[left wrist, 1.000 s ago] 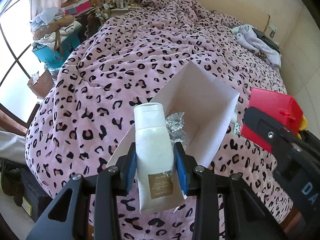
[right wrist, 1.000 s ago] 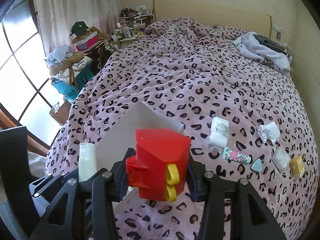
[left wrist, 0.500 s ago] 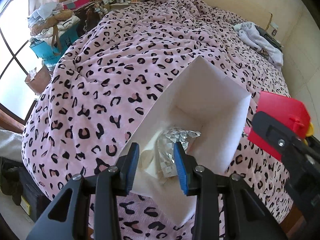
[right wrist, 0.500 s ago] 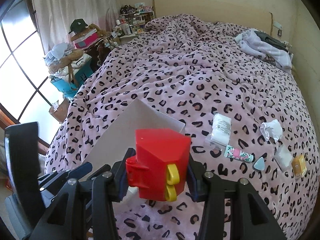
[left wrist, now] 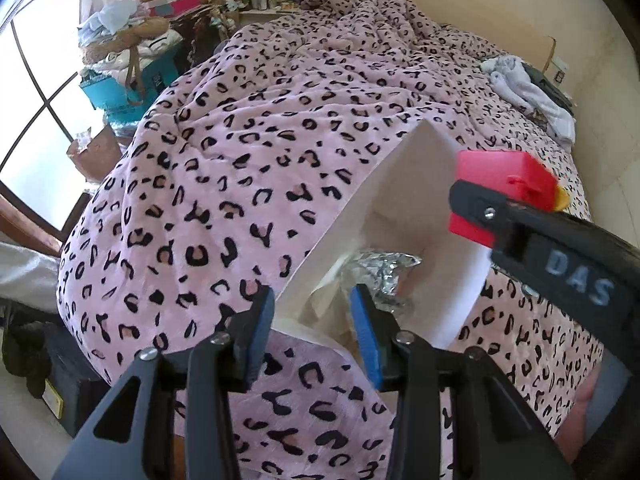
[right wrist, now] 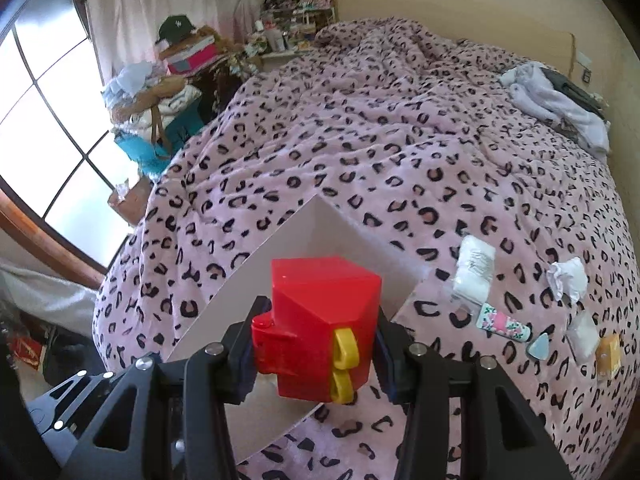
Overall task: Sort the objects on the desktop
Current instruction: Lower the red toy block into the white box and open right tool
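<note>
Both grippers at white box [left wrist: 404,216], lower centre.
Left gripper [left wrist: 314,322]: jaws apart, empty, over box. Right gripper [right wrist: 316,342]: jaws clamped on red block [right wrist: 320,320].

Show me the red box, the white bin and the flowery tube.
red box [right wrist: 320,320], right wrist view, its front face.
white bin [left wrist: 416,184], left wrist view, its inner wall.
flowery tube [right wrist: 505,323], right wrist view, its middle.

The red box [right wrist: 320,320] hides most of the white box's [right wrist: 256,280] inside — the shelf clutter [right wrist: 296,4] is too small to identify.
</note>
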{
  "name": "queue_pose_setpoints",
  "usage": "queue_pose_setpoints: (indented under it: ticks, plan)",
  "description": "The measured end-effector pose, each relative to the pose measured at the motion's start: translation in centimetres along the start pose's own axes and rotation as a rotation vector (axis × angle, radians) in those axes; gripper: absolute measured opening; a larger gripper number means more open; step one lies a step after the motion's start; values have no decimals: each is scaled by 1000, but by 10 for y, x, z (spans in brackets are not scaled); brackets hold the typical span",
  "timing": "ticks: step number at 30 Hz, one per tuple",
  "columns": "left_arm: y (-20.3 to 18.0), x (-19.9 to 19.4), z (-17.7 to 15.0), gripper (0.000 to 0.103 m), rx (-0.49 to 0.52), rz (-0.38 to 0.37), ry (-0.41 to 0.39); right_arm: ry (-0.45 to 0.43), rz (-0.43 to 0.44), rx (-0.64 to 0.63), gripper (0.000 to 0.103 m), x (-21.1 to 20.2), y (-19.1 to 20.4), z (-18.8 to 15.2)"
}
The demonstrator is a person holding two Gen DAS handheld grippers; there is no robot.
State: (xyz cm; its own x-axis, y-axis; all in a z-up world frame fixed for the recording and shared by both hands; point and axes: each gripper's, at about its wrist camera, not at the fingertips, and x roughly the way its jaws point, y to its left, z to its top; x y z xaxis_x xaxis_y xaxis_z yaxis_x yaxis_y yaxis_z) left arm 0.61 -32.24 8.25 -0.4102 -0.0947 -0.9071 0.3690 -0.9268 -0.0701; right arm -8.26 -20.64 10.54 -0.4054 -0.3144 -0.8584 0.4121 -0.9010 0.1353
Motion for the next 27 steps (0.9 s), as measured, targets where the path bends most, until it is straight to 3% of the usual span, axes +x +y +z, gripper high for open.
queue_pose_setpoints:
  ticks: [9, 22, 27]
  plan:
    - [12, 12, -1, 45, -27, 4, 26, 96, -44, -27, 48, 50, 4, -7]
    - [7, 9, 0, 45, -25, -6, 22, 106, -81, -98, 48, 48, 15, -2]
    - [6, 3, 1, 45, -25, -5, 12, 70, -72, -90, 48, 25, 14, 2]
